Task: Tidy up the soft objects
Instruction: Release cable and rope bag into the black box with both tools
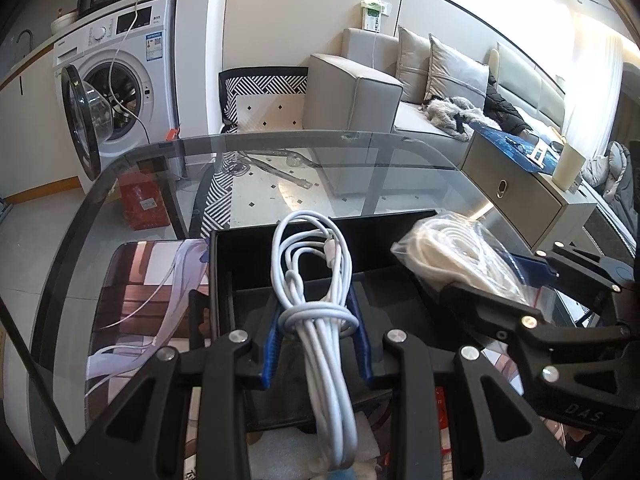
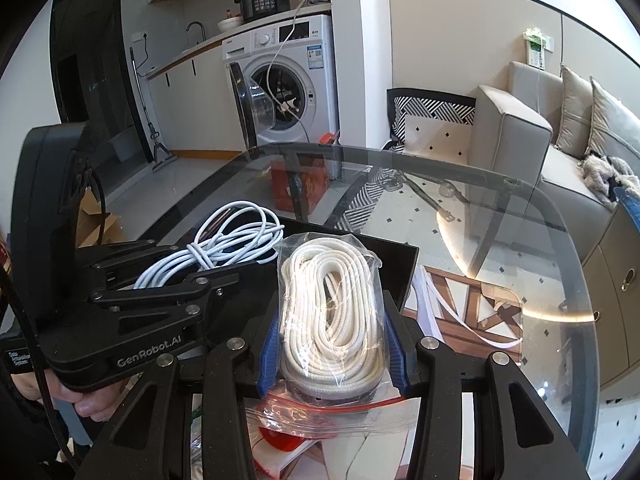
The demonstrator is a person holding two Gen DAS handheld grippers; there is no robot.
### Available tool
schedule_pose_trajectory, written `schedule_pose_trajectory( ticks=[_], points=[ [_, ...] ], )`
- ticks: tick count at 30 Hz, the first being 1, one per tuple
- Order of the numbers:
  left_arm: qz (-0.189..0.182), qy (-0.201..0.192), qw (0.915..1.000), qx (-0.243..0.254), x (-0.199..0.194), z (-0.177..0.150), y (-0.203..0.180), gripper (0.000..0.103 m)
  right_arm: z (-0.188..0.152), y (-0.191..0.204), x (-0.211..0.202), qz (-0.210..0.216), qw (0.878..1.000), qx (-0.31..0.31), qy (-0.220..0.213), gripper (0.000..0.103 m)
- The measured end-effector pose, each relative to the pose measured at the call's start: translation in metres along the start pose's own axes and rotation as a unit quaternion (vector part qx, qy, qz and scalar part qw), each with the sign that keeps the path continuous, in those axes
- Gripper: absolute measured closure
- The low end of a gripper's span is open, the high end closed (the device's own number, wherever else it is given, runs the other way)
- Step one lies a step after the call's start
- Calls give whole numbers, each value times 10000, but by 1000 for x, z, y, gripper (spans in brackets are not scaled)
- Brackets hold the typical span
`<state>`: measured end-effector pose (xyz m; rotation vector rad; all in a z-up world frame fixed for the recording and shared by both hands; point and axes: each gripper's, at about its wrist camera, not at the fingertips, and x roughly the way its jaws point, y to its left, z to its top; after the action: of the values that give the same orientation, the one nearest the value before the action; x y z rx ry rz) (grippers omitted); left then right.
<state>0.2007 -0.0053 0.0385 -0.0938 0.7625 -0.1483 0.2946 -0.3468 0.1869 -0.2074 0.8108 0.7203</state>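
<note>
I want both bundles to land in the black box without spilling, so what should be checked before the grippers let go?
1. Left gripper clamped on the white cable bundle: ok, the blue pads squeeze it at the knot.
2. Right gripper clamped on the bagged white rope: ok.
3. Cable bundle over the black box: ok, it hangs above the box's interior.
4. Bagged rope over the box: cannot tell; it hides the wall below it.
5. Room inside the box: ok, the visible floor looks bare.
6. The two grippers apart: ok, side by side with a gap between them.
</note>
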Motion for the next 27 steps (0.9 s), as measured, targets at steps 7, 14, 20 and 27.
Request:
schedule_pose_trajectory(
  ticks=[7,14,20,27],
  points=[
    [-33,135,9999,0,13,-2,0,74,4,0,19,-23,9998,-178,131,59],
    [-4,167,9998,95,16,-2,-4,75,10,2,31,10,9988,-438,226,59],
    [73,173,9996,199,15,-3,-4,75,11,0,41,93,9984,-430,360,59],
    [158,226,9988,415,13,-6,-6,75,8,1,47,158,9974,-489,510,59]
  ],
)
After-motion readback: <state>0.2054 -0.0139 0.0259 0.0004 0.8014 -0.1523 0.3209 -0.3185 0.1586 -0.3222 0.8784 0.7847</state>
